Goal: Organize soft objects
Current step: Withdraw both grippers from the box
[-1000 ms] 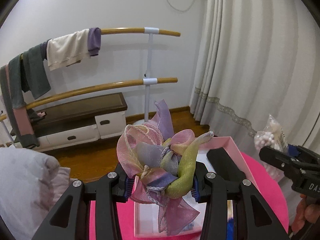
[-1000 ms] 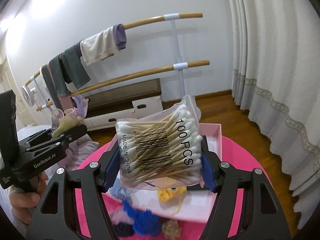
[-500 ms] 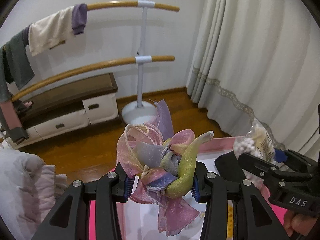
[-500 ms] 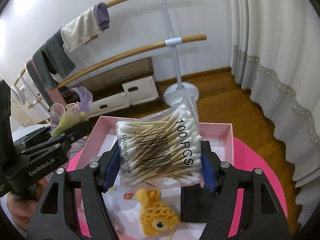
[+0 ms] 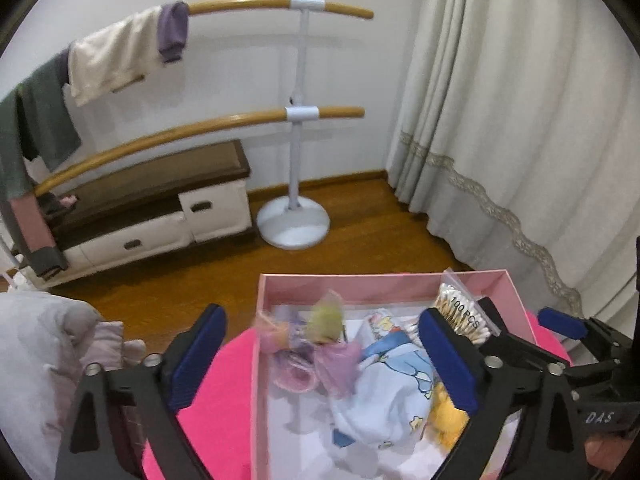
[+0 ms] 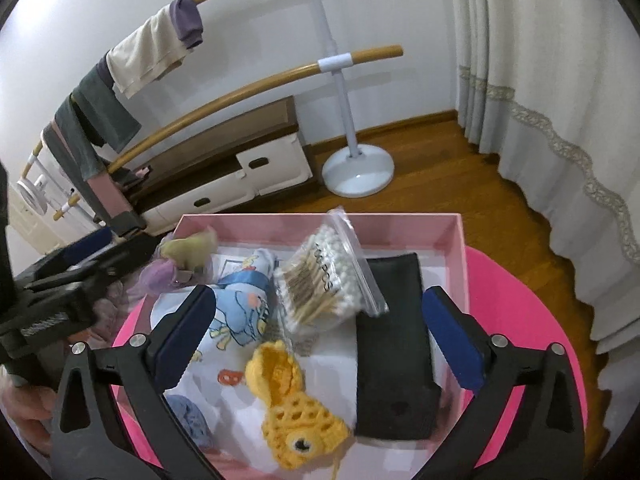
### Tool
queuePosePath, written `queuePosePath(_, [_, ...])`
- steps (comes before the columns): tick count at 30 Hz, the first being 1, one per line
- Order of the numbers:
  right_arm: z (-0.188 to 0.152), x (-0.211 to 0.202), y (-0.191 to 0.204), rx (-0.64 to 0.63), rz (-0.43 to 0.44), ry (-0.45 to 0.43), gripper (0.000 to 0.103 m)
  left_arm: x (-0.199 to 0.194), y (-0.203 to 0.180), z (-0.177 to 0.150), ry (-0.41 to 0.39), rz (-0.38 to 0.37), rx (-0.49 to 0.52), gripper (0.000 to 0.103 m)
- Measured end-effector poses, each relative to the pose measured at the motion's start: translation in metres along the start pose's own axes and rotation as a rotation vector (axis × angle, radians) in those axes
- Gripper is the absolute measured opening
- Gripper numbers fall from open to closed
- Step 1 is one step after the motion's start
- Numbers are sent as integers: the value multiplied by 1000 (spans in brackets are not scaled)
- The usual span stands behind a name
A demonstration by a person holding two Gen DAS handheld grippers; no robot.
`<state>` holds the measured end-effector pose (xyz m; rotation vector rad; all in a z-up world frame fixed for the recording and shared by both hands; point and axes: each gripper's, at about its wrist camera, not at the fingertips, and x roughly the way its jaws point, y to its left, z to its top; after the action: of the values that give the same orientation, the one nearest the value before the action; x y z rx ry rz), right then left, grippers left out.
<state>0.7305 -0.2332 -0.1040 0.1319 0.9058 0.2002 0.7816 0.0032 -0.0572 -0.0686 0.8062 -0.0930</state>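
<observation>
A pink box (image 5: 376, 280) (image 6: 400, 222) stands on a bright pink round table (image 5: 224, 384) (image 6: 520, 312). My left gripper (image 5: 324, 360) is open above the box's left side; the pastel ribbon bow (image 5: 316, 344) (image 6: 180, 260) is blurred below it, inside the box. My right gripper (image 6: 316, 344) is open above the box; the bag of cotton swabs (image 6: 328, 276) (image 5: 464, 316) is free of it, over the box's middle. The box also holds a blue printed cloth (image 6: 240, 300), a yellow crochet fish (image 6: 292, 412) and a black pouch (image 6: 396, 344).
A wooden two-bar rack (image 5: 296, 112) with hanging clothes and a low cabinet (image 5: 160, 216) stand by the far wall. Curtains (image 5: 520, 120) hang at right. A grey pillow (image 5: 36, 368) lies left of the table. A blue yarn piece (image 6: 192, 420) lies in the box's near corner.
Both grippers tilted down over the box and opened. The ribbon bow left my left gripper and the swab bag left my right gripper; both are now in or dropping into the box.
</observation>
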Motion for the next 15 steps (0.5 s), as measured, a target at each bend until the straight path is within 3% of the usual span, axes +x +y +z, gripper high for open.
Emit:
queuePosePath(3, [-7,-17,1,0,-15,-25,103,-18,2,4,-51,27,-1,103])
queuePosePath(8, [-24,-54,12,8,-21,-88,103,-55,1,3,-141,70,9,103])
queuePosePath(15, [-57,-110,42,-35,-21,-177,103,-121,7,-27,-226,50,-15,103])
